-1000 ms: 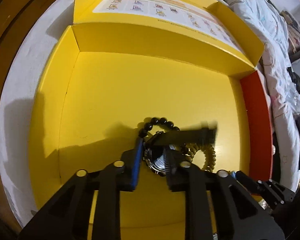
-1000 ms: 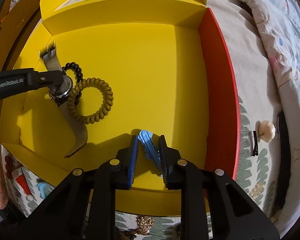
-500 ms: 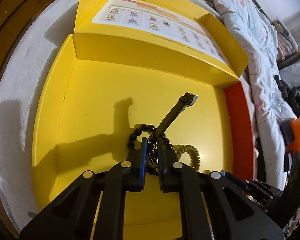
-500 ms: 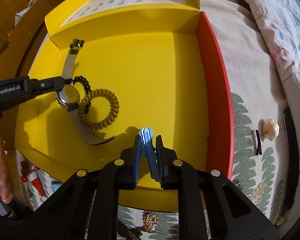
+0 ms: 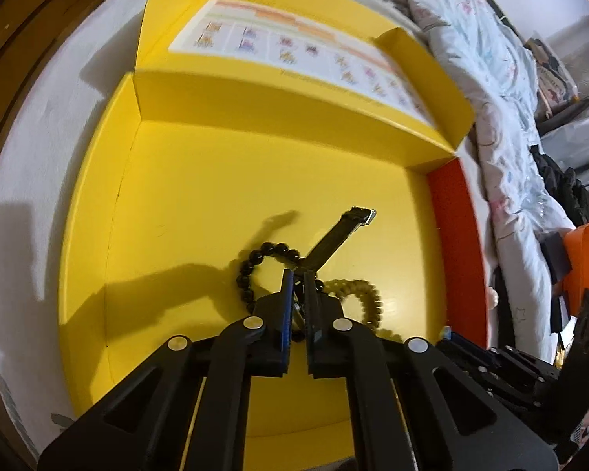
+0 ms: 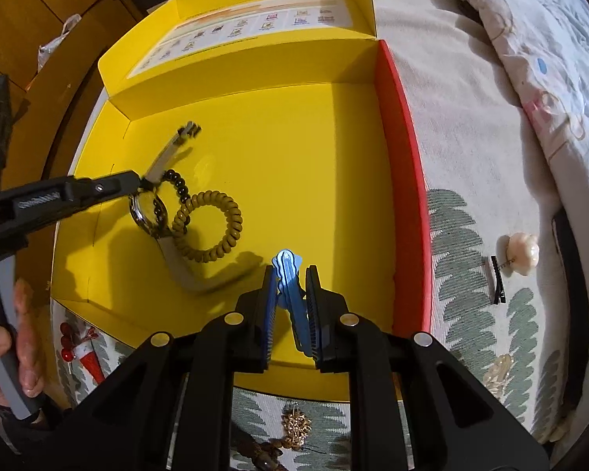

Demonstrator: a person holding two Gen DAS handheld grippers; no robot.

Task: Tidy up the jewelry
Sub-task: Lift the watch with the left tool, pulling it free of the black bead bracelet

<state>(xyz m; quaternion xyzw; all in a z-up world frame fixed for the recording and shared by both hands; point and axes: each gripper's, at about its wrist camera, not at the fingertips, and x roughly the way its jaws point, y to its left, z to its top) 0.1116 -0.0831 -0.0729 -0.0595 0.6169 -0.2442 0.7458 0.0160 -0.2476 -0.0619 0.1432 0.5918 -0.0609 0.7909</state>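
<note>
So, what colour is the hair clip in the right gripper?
Blue; the hair clip shows best in the right wrist view.

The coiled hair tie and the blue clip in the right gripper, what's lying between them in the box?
Only bare yellow box floor with shadow, seen in the right wrist view, between the coiled hair tie and the blue clip.

One box holds one watch, one bead bracelet and one coil tie. One blue clip; two clips on the bedspread off its right edge.
</note>
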